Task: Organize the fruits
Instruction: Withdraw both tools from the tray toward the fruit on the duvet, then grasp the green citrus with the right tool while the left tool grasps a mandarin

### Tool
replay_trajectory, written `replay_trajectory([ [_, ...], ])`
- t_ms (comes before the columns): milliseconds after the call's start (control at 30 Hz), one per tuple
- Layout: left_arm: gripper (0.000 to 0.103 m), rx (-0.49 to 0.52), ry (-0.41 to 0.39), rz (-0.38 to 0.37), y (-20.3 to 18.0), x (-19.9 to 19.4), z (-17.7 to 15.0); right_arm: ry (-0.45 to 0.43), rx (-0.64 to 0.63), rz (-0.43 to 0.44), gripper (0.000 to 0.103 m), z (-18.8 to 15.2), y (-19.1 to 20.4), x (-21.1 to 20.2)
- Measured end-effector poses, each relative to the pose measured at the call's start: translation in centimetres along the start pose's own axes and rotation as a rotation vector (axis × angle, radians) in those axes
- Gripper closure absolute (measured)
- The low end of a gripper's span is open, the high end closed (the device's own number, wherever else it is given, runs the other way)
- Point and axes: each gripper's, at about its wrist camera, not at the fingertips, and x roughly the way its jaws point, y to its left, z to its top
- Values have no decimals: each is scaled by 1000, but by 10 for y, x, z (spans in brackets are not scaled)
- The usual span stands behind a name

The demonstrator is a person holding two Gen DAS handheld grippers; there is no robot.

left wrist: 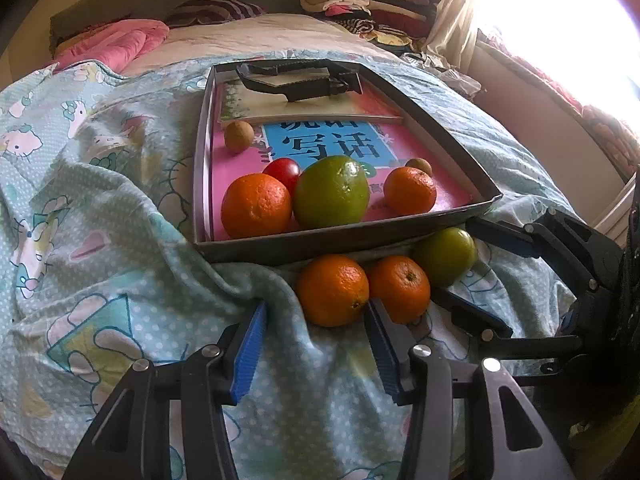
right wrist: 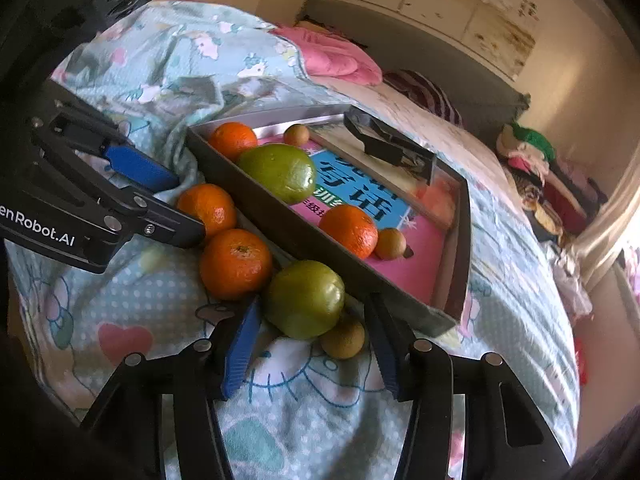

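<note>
On the bedspread (left wrist: 120,208), left gripper (left wrist: 316,312) open astride an orange (left wrist: 332,290), stem dimple toward 5 o'clock; right gripper (right wrist: 312,320) open around a green fruit (right wrist: 304,298); "Robot.AI" legible.

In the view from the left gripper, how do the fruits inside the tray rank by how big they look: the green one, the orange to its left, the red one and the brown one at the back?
1. Green fruit
2. Left orange
3. The red fruit and the brown fruit look alike; the red one is partly hidden and the brown one lies farther back, so I won't rank them.

Left tool (left wrist: 316,320) jaws apart, orange (left wrist: 332,290) between; tray (left wrist: 340,240) behind
</note>
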Motion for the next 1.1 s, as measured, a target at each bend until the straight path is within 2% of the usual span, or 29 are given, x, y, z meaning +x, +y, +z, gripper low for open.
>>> replay_trajectory([
  [267,53,-2,8,-11,1,6,3,15,-99,26,58,3,5,10],
  [500,53,-10,14,-34,4,9,5,17,-159,71,57,4,4,14],
  [567,62,-12,12,-49,4,9,5,7,-142,85,57,4,2,12],
  [733,65,-24,13,-62,7,5,4,-30,3,183,57,-1,-14,4],
  [800,65,-34,10,-68,10,3,3,-43,23,212,57,-1,-15,0],
  [1100,63,-33,8,-66,10,3,4,-10,-23,185,56,4,-2,12],
])
